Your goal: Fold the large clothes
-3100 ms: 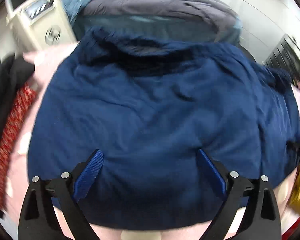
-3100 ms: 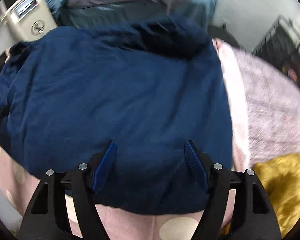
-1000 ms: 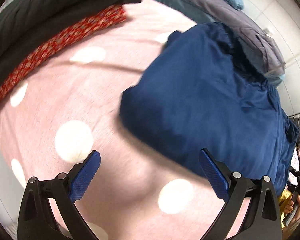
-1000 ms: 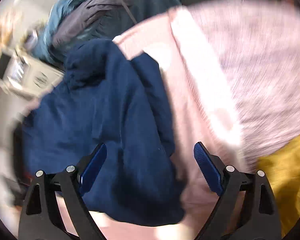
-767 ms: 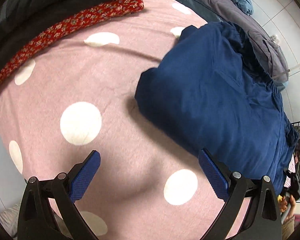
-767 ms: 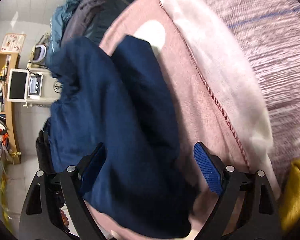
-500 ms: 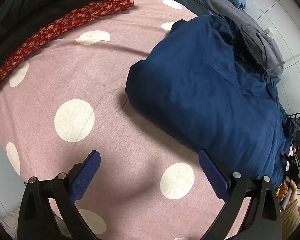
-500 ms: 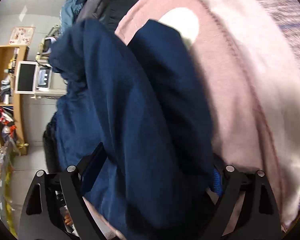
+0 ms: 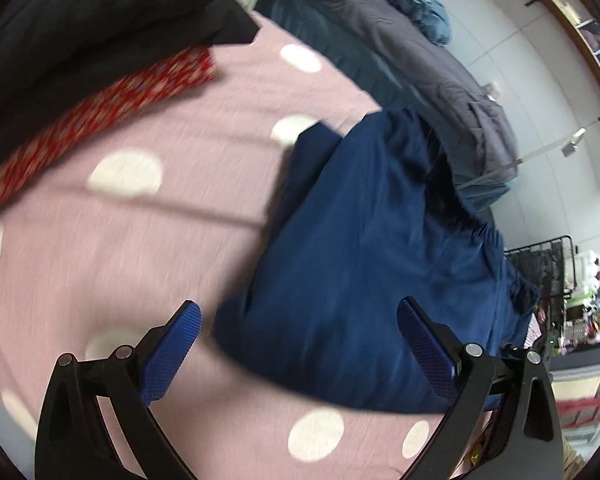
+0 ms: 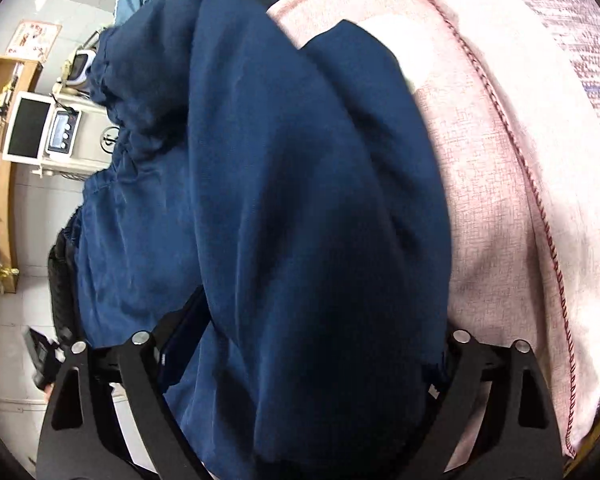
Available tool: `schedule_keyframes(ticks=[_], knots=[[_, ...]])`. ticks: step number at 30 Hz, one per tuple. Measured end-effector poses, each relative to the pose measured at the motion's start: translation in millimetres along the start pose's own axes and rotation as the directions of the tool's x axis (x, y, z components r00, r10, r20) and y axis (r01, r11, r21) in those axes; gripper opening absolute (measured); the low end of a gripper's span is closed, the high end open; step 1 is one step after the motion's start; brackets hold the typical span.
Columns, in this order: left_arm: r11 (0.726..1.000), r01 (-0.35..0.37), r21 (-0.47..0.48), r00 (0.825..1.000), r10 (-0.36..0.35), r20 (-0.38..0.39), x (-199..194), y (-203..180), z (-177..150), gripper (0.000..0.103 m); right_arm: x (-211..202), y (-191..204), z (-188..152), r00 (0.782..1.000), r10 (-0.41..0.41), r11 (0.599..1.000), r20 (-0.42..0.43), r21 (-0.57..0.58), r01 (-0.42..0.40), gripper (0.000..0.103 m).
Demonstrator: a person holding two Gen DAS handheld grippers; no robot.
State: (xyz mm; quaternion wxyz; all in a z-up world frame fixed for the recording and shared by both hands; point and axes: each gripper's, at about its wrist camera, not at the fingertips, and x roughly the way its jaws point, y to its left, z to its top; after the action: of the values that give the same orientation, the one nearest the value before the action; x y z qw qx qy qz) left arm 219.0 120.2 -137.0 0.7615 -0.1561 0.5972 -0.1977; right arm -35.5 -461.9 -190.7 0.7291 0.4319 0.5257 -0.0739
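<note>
**Navy garment bundled between the right gripper's arms, left gripper standing clear**

The main risk, as I judge it, is the fold coming apart. The navy garment (image 10: 284, 208) fills the middle of the right wrist view as a thick roll, and if the right gripper (image 10: 300, 360) closes on only the top layers, the lower ones could slide out and undo the fold. A second risk is dragging the pink dotted blanket (image 9: 100, 240) along with the cloth, since the garment lies directly on it.

In the left wrist view the garment sits at centre right, just beyond the left gripper (image 9: 300, 344). That gripper's blue pads (image 9: 172, 344) stand wide apart and hold nothing; the right-hand pad overlaps the garment's edge in the picture, though contact cannot be confirmed.

The right gripper's arms are spread wide with the cloth bulging between them. Its fingertips are buried under fabric, so whether it has clamped the cloth cannot be told.

A red patterned cloth (image 9: 100, 104) lies at the upper left, well apart.
</note>
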Motion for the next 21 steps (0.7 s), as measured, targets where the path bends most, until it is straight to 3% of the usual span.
schedule_keyframes(ticks=[6, 10, 16, 21], knots=[[0.992, 0.122, 0.004, 0.986, -0.121, -0.118, 43, 7, 36, 0.096, 17, 31, 1, 0.994, -0.107, 0.992, -0.025, -0.067, 0.105, 0.097], [0.987, 0.160, -0.006, 0.972, -0.159, -0.174, 72, 8, 53, 0.096, 22, 37, 3, 0.992, -0.120, 0.991, -0.030, -0.056, 0.119, 0.097], [0.992, 0.123, 0.038, 0.948, -0.106, -0.299, 125, -1, 61, 0.097, 20, 31, 1, 0.989, -0.143, 0.988, -0.023, -0.057, 0.141, 0.097], [0.991, 0.112, 0.071, 0.941, -0.083, -0.329, 137, -6, 63, 0.098, 23, 39, 2, 0.986, -0.165, 0.985, -0.023, -0.061, 0.164, 0.098]])
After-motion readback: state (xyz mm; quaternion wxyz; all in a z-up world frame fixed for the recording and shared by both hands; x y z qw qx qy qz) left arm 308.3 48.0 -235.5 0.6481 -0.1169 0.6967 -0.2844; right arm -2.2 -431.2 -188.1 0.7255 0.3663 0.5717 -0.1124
